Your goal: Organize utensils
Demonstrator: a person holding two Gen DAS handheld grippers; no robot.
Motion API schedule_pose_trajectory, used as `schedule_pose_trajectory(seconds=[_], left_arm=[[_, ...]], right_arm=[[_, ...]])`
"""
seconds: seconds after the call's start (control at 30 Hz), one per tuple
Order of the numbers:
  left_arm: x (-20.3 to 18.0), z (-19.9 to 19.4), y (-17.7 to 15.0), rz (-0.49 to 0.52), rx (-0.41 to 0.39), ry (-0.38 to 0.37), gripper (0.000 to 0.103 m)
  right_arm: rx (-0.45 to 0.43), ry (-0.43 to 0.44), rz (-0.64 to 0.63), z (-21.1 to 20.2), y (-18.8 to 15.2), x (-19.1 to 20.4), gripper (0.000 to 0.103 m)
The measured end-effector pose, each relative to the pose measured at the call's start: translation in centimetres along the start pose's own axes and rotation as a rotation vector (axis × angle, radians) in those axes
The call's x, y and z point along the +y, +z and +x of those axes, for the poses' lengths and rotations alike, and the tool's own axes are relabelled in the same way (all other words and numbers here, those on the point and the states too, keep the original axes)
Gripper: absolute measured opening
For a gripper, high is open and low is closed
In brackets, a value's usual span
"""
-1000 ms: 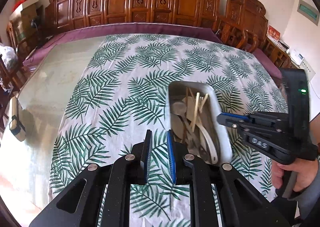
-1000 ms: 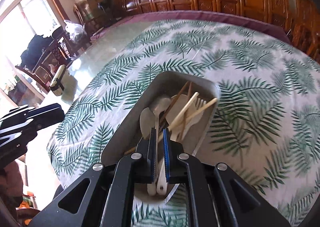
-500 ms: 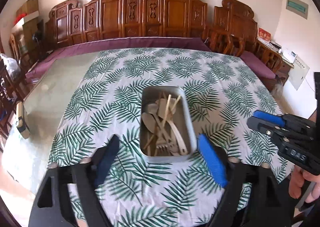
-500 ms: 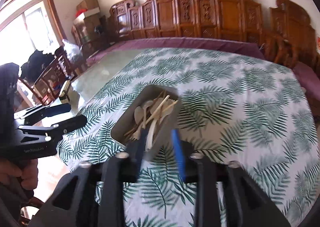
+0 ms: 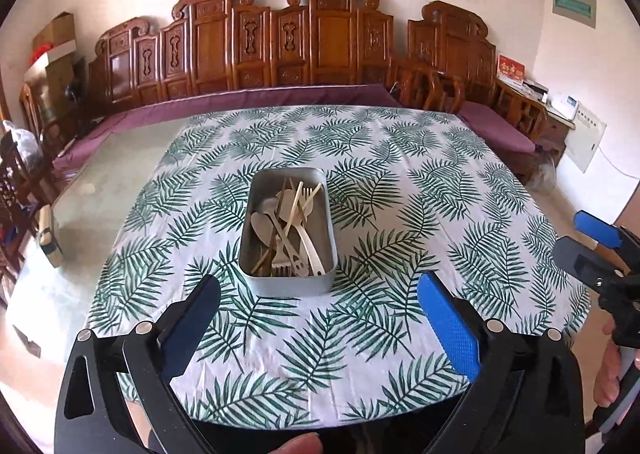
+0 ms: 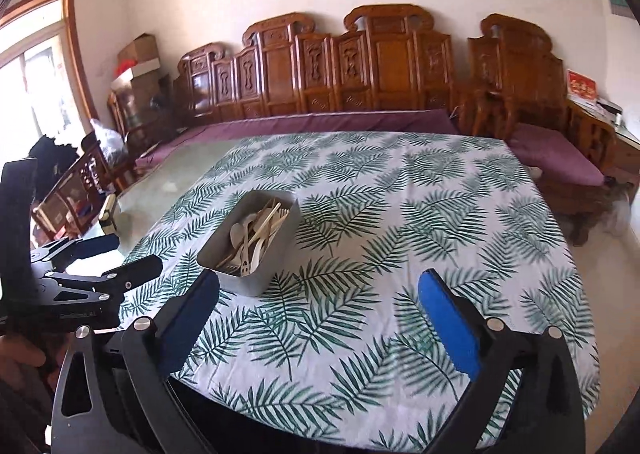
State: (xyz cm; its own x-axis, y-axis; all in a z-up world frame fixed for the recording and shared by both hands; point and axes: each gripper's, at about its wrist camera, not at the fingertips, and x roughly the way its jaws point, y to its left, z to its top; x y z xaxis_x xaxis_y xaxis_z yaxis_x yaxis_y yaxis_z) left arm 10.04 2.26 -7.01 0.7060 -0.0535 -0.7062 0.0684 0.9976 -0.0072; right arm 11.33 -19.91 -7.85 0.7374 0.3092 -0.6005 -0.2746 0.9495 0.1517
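A grey metal tray (image 5: 286,282) stands in the middle of the leaf-print tablecloth (image 5: 400,213). In it lie several pale utensils (image 5: 288,230): spoons, forks and thin sticks. My left gripper (image 5: 318,286) hovers short of the tray's near end, its jaws opening wide with nothing between them. My right gripper (image 6: 318,282) hangs over the cloth to the right of the tray (image 6: 276,250), jaws also opening and holding nothing. Each wrist view shows the other gripper at its edge: the right gripper (image 5: 596,246) and the left gripper (image 6: 96,266).
Left of the cloth lies bare glass tabletop (image 5: 100,181) with a small boxy object (image 5: 48,230) at its edge. Carved wooden benches (image 5: 304,45) with purple cushions line the far side. A person's hand (image 5: 608,374) holds the right gripper's handle.
Both grippers have drawn back and up from the tray, which now sits farther off. Their jaws have gone from shut to wide apart.
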Motion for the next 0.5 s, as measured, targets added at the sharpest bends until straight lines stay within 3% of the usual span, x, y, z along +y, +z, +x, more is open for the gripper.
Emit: schedule_pose_trajectory(seconds=[0.3, 0.5], left_arm=[[-1.9, -5.4, 1.2, 0.003, -0.103, -0.017, 0.095], [-3.1, -9.4, 2.7, 0.012, -0.192, -0.007, 0.095]], right_arm=[[-0.088, -0.061, -0.006, -5.0, 0.7, 0.0, 0.100], [-0.200, -0.079, -0.026, -9.0, 1.9, 0.9, 0.100]])
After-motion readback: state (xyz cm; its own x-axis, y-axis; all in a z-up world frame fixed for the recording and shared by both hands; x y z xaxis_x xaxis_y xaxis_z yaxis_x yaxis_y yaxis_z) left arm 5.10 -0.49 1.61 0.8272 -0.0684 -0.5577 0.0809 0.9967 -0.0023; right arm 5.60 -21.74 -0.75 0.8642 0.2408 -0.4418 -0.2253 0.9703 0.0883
